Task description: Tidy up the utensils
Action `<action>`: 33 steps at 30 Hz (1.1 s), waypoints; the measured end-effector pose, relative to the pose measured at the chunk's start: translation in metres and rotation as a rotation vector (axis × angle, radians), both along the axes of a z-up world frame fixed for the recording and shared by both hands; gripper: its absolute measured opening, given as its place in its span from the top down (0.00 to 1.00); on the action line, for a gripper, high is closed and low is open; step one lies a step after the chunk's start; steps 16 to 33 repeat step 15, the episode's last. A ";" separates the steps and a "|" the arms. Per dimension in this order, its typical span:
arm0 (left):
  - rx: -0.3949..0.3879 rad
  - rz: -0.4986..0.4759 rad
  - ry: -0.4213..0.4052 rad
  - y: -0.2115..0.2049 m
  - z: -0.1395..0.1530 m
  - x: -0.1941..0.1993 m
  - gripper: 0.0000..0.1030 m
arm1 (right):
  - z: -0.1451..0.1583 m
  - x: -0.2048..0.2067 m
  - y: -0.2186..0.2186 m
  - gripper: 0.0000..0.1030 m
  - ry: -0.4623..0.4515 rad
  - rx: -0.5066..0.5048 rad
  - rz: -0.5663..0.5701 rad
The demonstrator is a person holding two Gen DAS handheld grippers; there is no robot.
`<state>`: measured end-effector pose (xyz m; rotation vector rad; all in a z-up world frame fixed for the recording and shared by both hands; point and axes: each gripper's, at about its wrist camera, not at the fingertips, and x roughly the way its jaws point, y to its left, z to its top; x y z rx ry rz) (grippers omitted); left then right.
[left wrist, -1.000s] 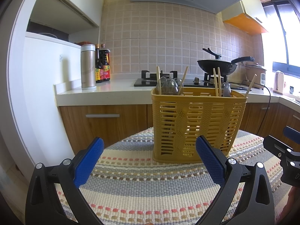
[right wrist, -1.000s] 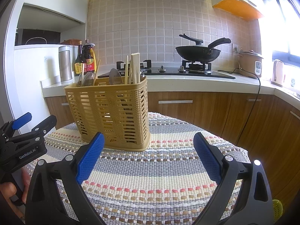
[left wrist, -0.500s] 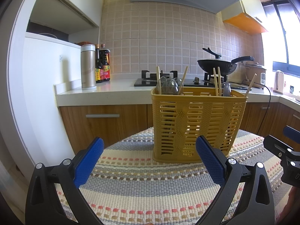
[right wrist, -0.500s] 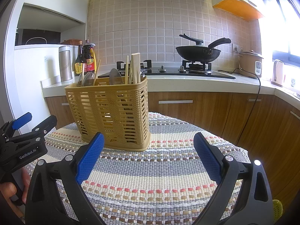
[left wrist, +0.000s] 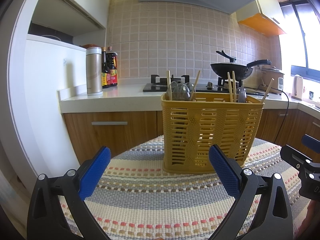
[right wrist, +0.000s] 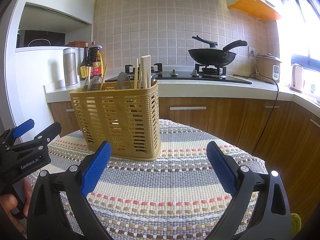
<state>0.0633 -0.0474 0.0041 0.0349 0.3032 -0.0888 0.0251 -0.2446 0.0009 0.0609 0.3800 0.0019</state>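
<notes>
Nothing has shifted in the past second: the yellow utensil basket (left wrist: 212, 132) stands upright on the striped table (left wrist: 160, 200), spoons (left wrist: 181, 92) crowded at one end, chopsticks (left wrist: 231, 89) leaning in several compartments. The left gripper (left wrist: 160, 172) and right gripper (right wrist: 158, 168) hover short of it, jaws wide apart and empty. The light basket looks easy to tip or slide if a tall chopstick is pulled at an angle; a wok (right wrist: 212, 55) sits on the stove behind.

Yellow slatted basket (left wrist: 212, 132), multicoloured striped woven cloth (left wrist: 160, 204), black wok (right wrist: 212, 56)
</notes>
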 end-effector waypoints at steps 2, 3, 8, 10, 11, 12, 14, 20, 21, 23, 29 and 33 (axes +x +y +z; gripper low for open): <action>-0.002 -0.005 0.001 0.001 0.000 0.001 0.07 | -0.001 0.001 0.000 0.11 0.001 0.000 0.003; -0.003 -0.002 -0.008 0.001 0.000 -0.001 0.07 | -0.001 0.001 0.001 0.11 0.002 -0.001 0.002; 0.000 0.009 -0.025 0.004 0.001 -0.001 0.07 | -0.001 0.001 0.001 0.11 0.003 0.001 0.003; -0.008 0.006 -0.016 0.005 0.002 -0.001 0.07 | -0.002 0.001 0.001 0.11 0.003 0.001 0.004; -0.010 -0.003 -0.008 0.005 0.002 0.000 0.07 | -0.002 0.002 0.001 0.11 0.003 -0.001 0.004; -0.011 -0.009 -0.003 0.005 0.002 0.001 0.07 | -0.002 0.002 0.001 0.11 0.004 -0.001 0.003; -0.008 -0.016 0.003 0.004 0.001 0.002 0.07 | -0.002 0.002 0.001 0.11 0.006 0.001 0.004; -0.005 -0.016 0.002 0.003 0.001 0.002 0.07 | -0.002 0.002 0.001 0.11 0.006 0.001 0.005; -0.005 -0.016 0.002 0.003 0.001 0.002 0.07 | -0.002 0.002 0.001 0.11 0.006 0.001 0.005; -0.005 -0.016 0.002 0.003 0.001 0.002 0.07 | -0.002 0.002 0.001 0.11 0.006 0.001 0.005; -0.005 -0.016 0.002 0.003 0.001 0.002 0.07 | -0.002 0.002 0.001 0.11 0.006 0.001 0.005; -0.005 -0.016 0.002 0.003 0.001 0.002 0.07 | -0.002 0.002 0.001 0.11 0.006 0.001 0.005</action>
